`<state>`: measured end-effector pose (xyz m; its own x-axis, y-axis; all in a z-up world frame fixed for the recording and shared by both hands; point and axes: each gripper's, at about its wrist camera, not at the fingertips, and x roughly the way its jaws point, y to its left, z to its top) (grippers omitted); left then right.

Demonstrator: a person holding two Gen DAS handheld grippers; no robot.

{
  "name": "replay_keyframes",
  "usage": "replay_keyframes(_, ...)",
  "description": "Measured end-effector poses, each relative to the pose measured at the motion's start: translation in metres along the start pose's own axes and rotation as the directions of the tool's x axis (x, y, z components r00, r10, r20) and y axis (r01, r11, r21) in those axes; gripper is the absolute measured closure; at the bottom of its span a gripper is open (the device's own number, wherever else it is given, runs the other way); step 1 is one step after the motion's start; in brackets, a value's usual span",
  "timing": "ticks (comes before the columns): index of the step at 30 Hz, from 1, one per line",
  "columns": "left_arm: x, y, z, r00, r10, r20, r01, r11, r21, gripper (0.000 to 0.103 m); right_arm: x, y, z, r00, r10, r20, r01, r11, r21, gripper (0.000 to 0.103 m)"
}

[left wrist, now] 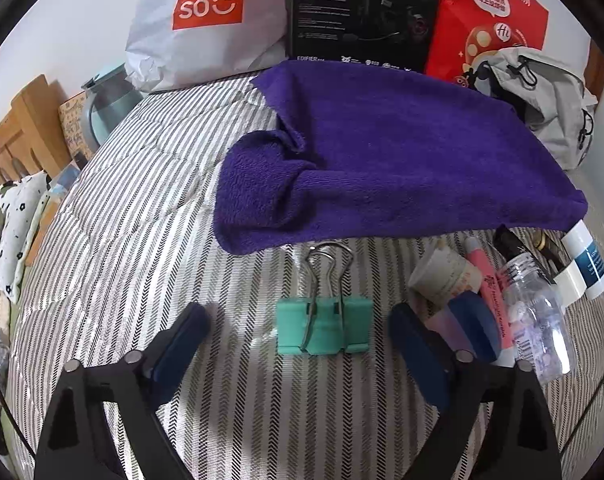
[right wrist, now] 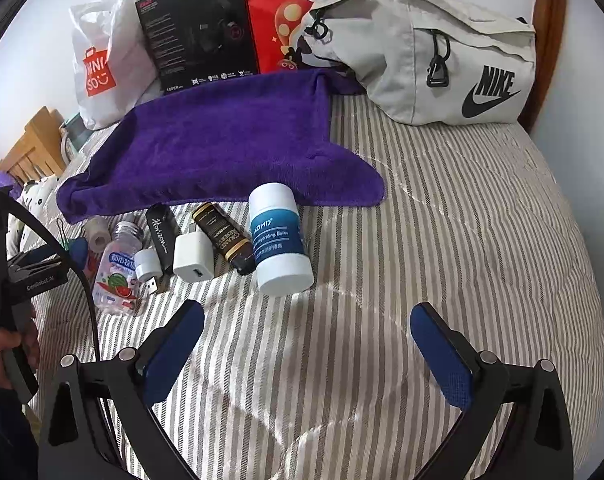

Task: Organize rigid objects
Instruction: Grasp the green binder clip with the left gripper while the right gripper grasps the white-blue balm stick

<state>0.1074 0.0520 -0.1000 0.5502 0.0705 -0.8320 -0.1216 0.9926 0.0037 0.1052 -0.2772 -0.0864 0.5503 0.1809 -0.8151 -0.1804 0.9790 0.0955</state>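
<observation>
A teal binder clip [left wrist: 323, 326] lies flat on the striped bedcover, between the spread blue pads of my left gripper [left wrist: 302, 344], which is open and not touching it. To its right lies a row of small items: a paper cup [left wrist: 442, 276], a pink tube [left wrist: 490, 292] and a clear bottle [left wrist: 538, 320]. In the right wrist view the row continues with a clear bottle [right wrist: 118, 268], a white charger [right wrist: 193, 257], a dark tube [right wrist: 226, 238] and a white-and-blue balm jar [right wrist: 280, 240]. My right gripper [right wrist: 308, 344] is open over bare cover, in front of the jar.
A purple towel [left wrist: 382, 152] lies spread behind the items. Against the wall stand a white shopping bag [left wrist: 206, 20], a black box [left wrist: 362, 12], a red bag [left wrist: 490, 16] and a grey waist bag [right wrist: 430, 56]. A hand [right wrist: 6, 352] holds the left gripper.
</observation>
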Motion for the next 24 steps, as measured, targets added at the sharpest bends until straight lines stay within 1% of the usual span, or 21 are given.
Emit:
replay_keyframes(2,-0.003,-0.003,0.000,1.000,-0.010,0.007,0.010,1.000,0.010,0.029,0.003,-0.002,0.005,1.000,0.011,0.000,-0.011,1.000,0.001,0.002)
replay_keyframes(4,-0.005,-0.009,0.000,1.000,-0.020,0.013,0.020,0.999,0.025,0.048,0.007,-0.002,0.008,1.000,0.013,-0.001,-0.013,1.000,0.001,0.003)
replay_keyframes(6,-0.007,-0.014,0.000,0.999,-0.030,0.015,0.030,0.999,0.043,0.060,0.011,-0.003,0.013,1.000,0.015,-0.004,-0.015,1.000,-0.004,0.005)
replay_keyframes(7,-0.007,-0.016,0.000,0.999,-0.030,0.015,0.029,0.998,0.047,0.064,0.013,-0.003,0.015,1.000,0.017,-0.002,-0.017,1.000,-0.007,0.006)
replay_keyframes(9,-0.007,-0.018,0.001,1.000,-0.022,0.010,0.021,0.998,0.055,0.064,0.021,-0.002,0.021,1.000,0.018,-0.007,-0.018,1.000,-0.015,0.009)
replay_keyframes(11,-0.007,-0.018,0.001,1.000,-0.028,0.006,0.028,0.998,0.049,0.064,0.030,-0.001,0.025,1.000,0.023,-0.018,-0.024,0.999,-0.024,0.017)
replay_keyframes(13,-0.007,-0.018,0.001,0.999,-0.032,0.006,0.031,0.998,0.056,0.064,0.040,0.000,0.028,0.999,0.023,-0.032,-0.024,0.999,-0.033,0.022)
replay_keyframes(16,-0.006,-0.017,0.002,0.999,-0.033,0.004,0.032,0.998,0.059,0.064,0.054,0.003,0.033,0.999,0.008,-0.051,-0.011,0.998,-0.055,0.033)
replay_keyframes(20,-0.006,-0.017,0.002,0.999,-0.034,0.005,0.034,0.998,0.057,0.064,0.063,0.004,0.037,0.999,0.032,-0.038,-0.034,0.998,-0.054,0.033)
replay_keyframes(24,-0.006,-0.017,0.002,0.999,-0.038,0.007,0.038,0.998,0.057,0.064,0.064,0.002,0.039,0.999,0.008,-0.041,-0.011,0.996,-0.084,0.035)
